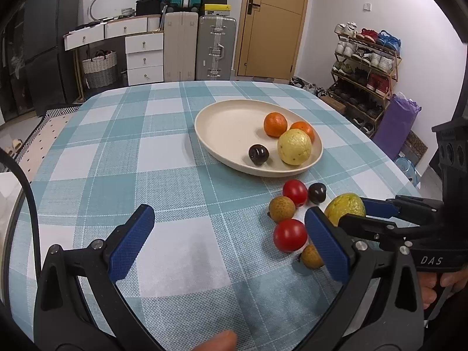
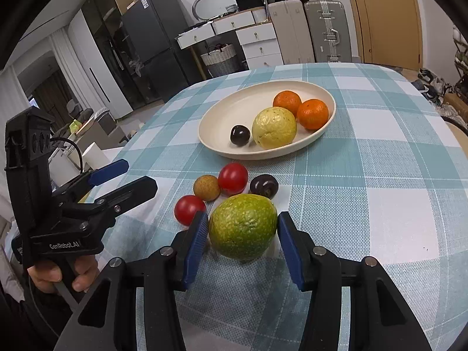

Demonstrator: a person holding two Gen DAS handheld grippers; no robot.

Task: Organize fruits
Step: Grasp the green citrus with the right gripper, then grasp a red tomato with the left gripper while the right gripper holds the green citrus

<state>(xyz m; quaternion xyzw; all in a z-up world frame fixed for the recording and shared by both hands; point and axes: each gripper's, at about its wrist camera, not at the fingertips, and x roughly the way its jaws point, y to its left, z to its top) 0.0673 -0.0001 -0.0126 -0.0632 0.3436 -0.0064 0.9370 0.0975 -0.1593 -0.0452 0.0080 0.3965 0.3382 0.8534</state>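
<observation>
In the left wrist view, the left gripper (image 1: 231, 234) fills the bottom of the frame with its 2 blue pads spread wide and nothing between them, only the checked tablecloth (image 1: 163, 158). A cream plate (image 1: 216, 125) sits just above the middle of the frame and holds 2 oranges (image 1: 275, 124), a yellow fruit (image 1: 294, 147) and a dark plum (image 1: 258, 154). Below the plate, at centre right, loose fruit lies on the cloth: 2 red tomatoes (image 1: 290, 235), a second dark plum (image 1: 317, 193) and 2 small brown fruits (image 1: 282, 209), 1 of them partly hidden behind the left gripper's right pad. At the right edge the right gripper (image 1: 349, 210) reaches in and its pads sit on either side of a green fruit (image 1: 345, 207).

In the right wrist view, the right gripper (image 2: 242, 244) rises from the bottom of the frame, its pads narrowed around the green fruit (image 2: 242, 229) at lower centre. The left pad touches the skin; the right pad appears to touch too, though the curve of the fruit makes that contact hard to judge. The fruit rests on the cloth just below the loose tomatoes (image 2: 233, 178), a small brown fruit (image 2: 206, 187) and a plum (image 2: 263, 185). The plate (image 2: 222, 120) lies above the middle. The left gripper (image 2: 128, 175) hangs at the left edge, pads apart, held by a hand (image 2: 63, 275).
</observation>
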